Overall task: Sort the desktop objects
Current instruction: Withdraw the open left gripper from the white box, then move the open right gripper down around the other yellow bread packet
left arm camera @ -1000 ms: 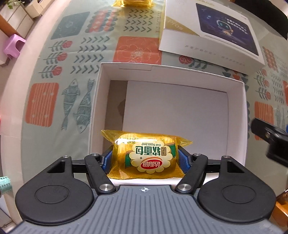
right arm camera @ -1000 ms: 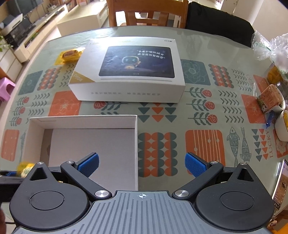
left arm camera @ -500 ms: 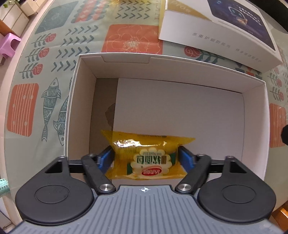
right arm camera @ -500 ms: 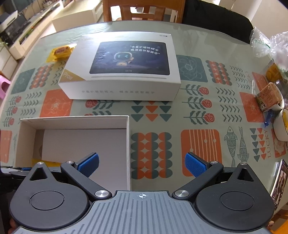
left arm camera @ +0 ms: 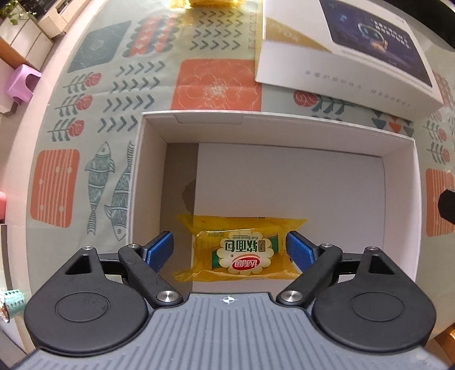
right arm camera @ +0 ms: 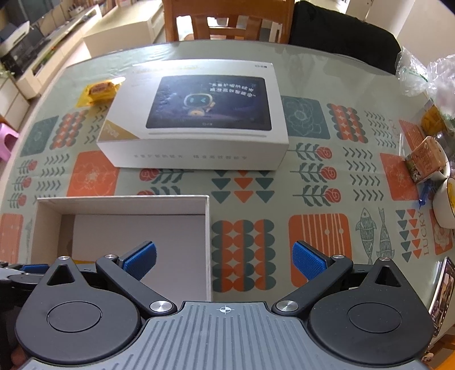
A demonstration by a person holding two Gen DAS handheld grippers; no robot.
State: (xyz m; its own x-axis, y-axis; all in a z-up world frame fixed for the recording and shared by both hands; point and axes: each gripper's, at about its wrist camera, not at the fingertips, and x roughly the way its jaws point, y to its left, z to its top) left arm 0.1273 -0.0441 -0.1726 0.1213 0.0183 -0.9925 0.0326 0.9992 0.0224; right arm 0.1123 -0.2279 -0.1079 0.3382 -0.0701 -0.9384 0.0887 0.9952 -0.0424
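In the left wrist view, the left gripper [left arm camera: 229, 249] filled the bottom of the frame, its blue pads spread apart with a clear gap on the left side of the yellow bread packet [left arm camera: 241, 252]; the right pad sat just beside the wrapper's edge, and whether it touched could not be told. The packet lay flat on the floor of the open white box [left arm camera: 284, 128], near the box's lower-left corner, label upside down to the camera. A white insert sheet [left arm camera: 290, 182] covered most of the box floor. Beyond the box's far wall, toward the upper right of the frame, stood the closed tablet box [left arm camera: 341, 74] on the patterned tablecloth [left arm camera: 93, 170] — and at the very top edge, a second yellow packet [left arm camera: 212, 3] was partly cut off.

In the right wrist view, the right gripper [right arm camera: 224, 260] hung at the bottom centre, fingers wide apart and holding nothing, straddling the right wall of the open white box [right arm camera: 122, 203], which occupied the lower left. Farther up, at centre, lay the tablet box [right arm camera: 199, 113], with the second yellow packet [right arm camera: 98, 91] just beside its upper-left corner. At the right edge sat a brown wrapped snack [right arm camera: 425, 162] — beyond it, clear plastic bags [right arm camera: 423, 74]. A wooden chair [right arm camera: 227, 20] stood at the top.
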